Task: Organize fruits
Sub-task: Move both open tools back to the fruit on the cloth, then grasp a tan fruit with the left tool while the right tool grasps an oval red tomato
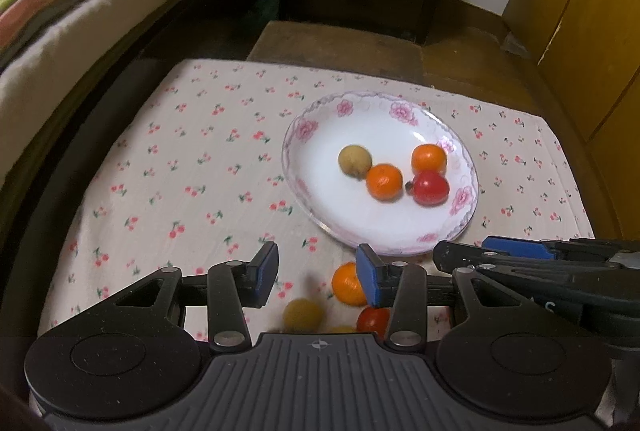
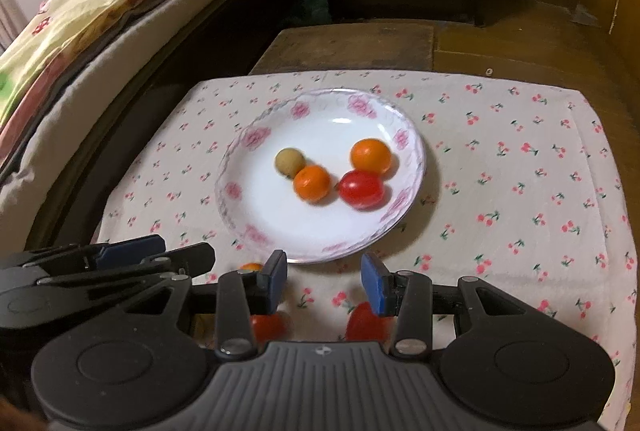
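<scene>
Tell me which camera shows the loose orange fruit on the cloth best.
The left wrist view: the orange fruit sits in plain sight on the cloth beside the left gripper's right finger. In the right wrist view only a sliver peeks out behind the finger.

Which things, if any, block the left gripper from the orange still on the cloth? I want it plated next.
Nothing visible does. The left gripper is open, and the orange lies on the cloth by its right finger, near the plate. The right gripper sits off to the side.
</scene>
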